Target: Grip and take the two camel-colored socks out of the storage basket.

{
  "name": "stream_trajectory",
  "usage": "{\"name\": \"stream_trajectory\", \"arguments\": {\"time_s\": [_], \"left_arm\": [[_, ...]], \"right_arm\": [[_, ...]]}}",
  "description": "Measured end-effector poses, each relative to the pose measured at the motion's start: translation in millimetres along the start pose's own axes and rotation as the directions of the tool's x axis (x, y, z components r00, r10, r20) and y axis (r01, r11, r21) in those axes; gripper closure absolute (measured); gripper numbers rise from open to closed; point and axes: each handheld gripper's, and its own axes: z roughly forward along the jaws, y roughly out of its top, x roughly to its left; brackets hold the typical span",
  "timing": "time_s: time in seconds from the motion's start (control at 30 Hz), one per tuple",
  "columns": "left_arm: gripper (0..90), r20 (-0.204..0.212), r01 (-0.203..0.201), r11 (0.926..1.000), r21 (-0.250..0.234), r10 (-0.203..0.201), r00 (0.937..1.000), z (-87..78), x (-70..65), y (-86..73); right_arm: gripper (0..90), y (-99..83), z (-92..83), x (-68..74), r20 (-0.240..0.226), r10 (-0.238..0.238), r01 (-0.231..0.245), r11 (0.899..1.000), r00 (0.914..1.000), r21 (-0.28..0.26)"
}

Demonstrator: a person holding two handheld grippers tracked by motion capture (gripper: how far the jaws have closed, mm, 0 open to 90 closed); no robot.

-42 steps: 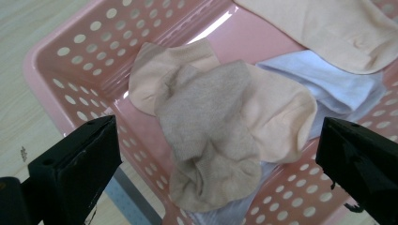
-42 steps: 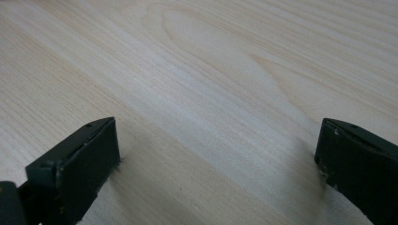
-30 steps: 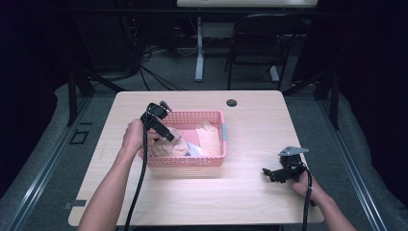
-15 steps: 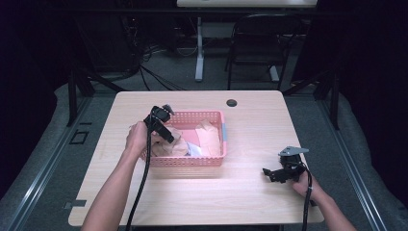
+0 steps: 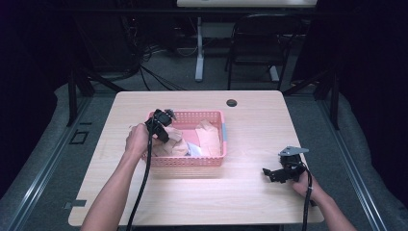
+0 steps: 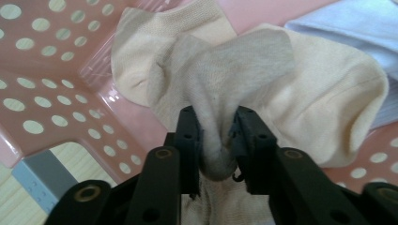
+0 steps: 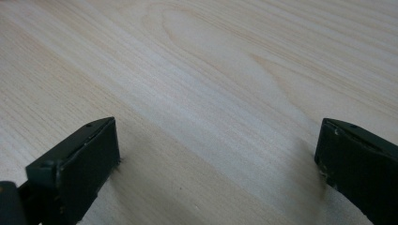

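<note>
Our left gripper (image 6: 217,136) pinches a beige knitted sock (image 6: 263,75) inside the pink perforated plastic basket (image 5: 187,160). At four o'clock from it, our right gripper (image 7: 216,159) rests spread on the pale wooden table (image 5: 250,192).

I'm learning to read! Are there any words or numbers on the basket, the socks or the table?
None can be read. The pink basket, the cream sock pinched in the left claw, the blue cloth and the wooden table under the open right claw carry no writing.
</note>
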Motion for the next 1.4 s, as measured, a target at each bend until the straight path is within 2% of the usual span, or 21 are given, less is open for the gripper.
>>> {"name": "stream_trajectory", "arguments": {"time_s": [0.13,0.27,0.43,1.03,1.4], "left_arm": [[80.5,0.022,-0.002,1.0,-0.001,0.002,0.9998,-3.8,-0.4,-1.1],[81.8,0.035,0.0,1.0,-0.003,0.0,0.9994,-8.5,1.2,-2.4],[82.6,0.052,0.009,0.9996,-0.028,-0.008,0.9986,-18.3,5.4,-4.8],[82.6,0.031,-0.013,0.9972,-0.074,0.015,0.9994,-66.5,12.4,-2.4],[82.5,0.019,-0.036,0.9945,-0.099,0.038,0.9991,-92.8,10.5,3.9]], "right_arm": [[0.0,0.0,0.0,0.0,0.0,0.0,0.0,1.0,1.0,0.0],[0.0,0.0,0.0,0.0,0.0,0.0,0.0,1.0,1.0,0.0],[0.0,0.0,0.0,0.0,0.0,0.0,0.0,1.0,1.0,0.0],[0.0,0.0,0.0,0.0,0.0,0.0,0.0,1.0,1.0,0.0],[0.0,0.0,0.0,0.0,0.0,0.0,0.0,1.0,1.0,0.0]]}}
